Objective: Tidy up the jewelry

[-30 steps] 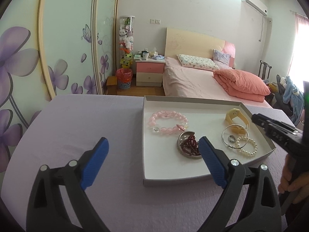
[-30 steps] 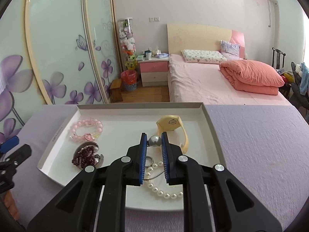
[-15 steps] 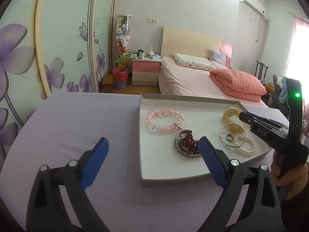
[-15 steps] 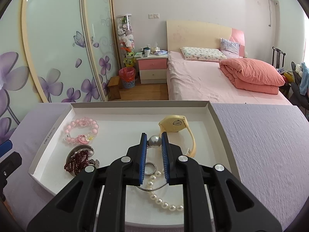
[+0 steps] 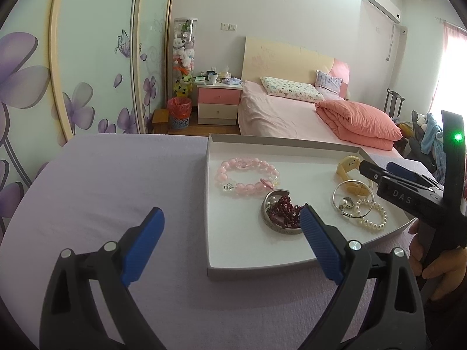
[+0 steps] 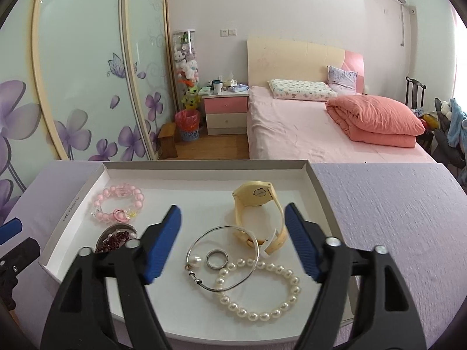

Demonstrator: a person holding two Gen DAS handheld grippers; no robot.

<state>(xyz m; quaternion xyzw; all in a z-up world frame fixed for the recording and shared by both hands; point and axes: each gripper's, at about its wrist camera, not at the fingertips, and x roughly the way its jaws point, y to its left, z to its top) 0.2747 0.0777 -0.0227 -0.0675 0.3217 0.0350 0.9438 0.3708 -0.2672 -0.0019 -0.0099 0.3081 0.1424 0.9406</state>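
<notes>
A white tray point(image 6: 204, 165) on the lilac tablecloth holds the jewelry. My right gripper point(image 6: 232, 208) hovers over it with its jaws opening and nothing between the pads. Below it lie a silver bangle with a pearl point(image 6: 194, 261), a ring point(image 6: 216, 259) and a pearl bracelet point(image 6: 262, 316). A yellow watch point(image 6: 256, 194) lies behind them. A pink bead bracelet point(image 6: 100, 202) and a round tin of dark red beads point(image 6: 116, 237) sit at the left. My left gripper point(image 5: 231, 210) stands open at the tray's point(image 5: 210, 198) left edge, near the tin point(image 5: 284, 211).
The left wrist view shows the right gripper point(image 5: 376, 167) and a hand point(image 5: 437, 268) at the tray's right side. Lilac tablecloth point(image 5: 116, 180) spreads left of the tray and also to its right point(image 6: 394, 218). Beyond the table are a bed point(image 6: 306, 134) and a wardrobe point(image 6: 87, 73).
The right gripper's jaws went from shut on the bangle's pearl to wide apart. The bangle now lies in the tray. The left gripper has barely shifted.
</notes>
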